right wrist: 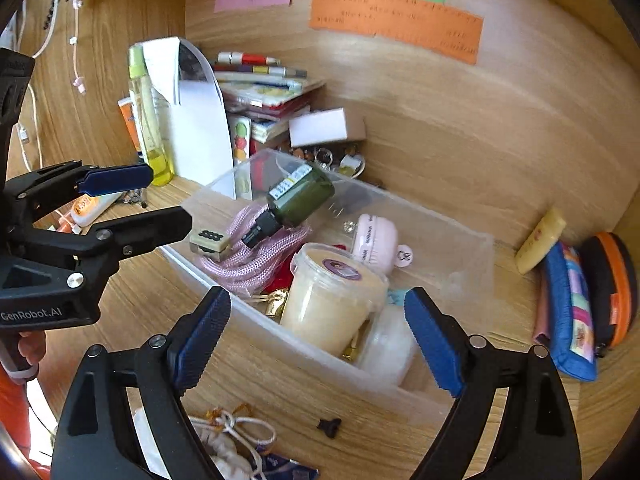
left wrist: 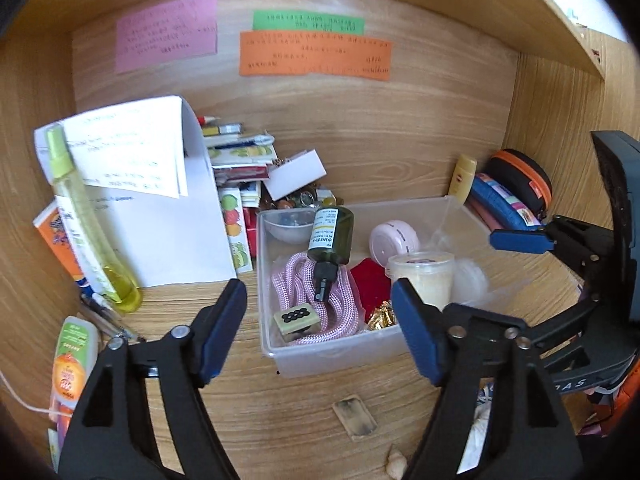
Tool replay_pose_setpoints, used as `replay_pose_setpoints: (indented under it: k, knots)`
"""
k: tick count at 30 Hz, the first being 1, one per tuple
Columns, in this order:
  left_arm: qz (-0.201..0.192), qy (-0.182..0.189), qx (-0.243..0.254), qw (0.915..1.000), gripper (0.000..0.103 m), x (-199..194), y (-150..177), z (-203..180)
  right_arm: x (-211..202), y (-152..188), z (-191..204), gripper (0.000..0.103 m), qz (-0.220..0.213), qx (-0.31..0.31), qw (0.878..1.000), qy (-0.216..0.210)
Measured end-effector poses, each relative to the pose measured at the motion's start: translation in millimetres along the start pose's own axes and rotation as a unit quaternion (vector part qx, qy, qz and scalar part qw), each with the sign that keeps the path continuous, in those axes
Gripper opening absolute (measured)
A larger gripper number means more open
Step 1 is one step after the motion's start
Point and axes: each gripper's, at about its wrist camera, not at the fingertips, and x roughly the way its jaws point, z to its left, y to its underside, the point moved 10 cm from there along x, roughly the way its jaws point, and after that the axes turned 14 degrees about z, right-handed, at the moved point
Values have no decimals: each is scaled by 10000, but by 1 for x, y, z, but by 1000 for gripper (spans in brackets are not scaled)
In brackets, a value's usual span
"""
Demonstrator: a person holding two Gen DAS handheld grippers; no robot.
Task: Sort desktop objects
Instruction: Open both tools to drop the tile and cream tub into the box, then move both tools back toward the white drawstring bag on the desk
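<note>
Hovering over the clear bin (left wrist: 332, 350), both grippers look to be between picks: the left gripper (left wrist: 320, 334) and right gripper (right wrist: 316, 338) each hold their fingers apart with nothing between them. The bin already holds a green bottle (left wrist: 331, 236) lying on pink rope (left wrist: 344, 312), a cream tub (right wrist: 332, 300), a pink case (left wrist: 394, 240) and a small stamp (left wrist: 296, 320). Next probably comes a loose item, perhaps the tag (left wrist: 355, 420) at 6 o'clock of the bin, which calls for lowering open fingers around it.
</note>
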Motion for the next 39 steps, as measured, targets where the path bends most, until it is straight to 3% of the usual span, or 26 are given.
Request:
replay_pose_setpoints:
  k: [9,18,28,39]
  knots:
    - [-172,-78,-84,9998,90,-26,12,-3,-41,12,-11,94,-415,-1,9975,565]
    - [-71,-170,-117,9998,94,-31,34,-8,-65,36,-31,95,-555,346,9966,492]
    - [378,-33,-297,9988,94,-18,77,-13,-57,83,-43,95,-339,750,9960,335]
    - [825,444,-42,9956,94,-8,122,-83,-34,142,-52,95,53,1059,9941,216]
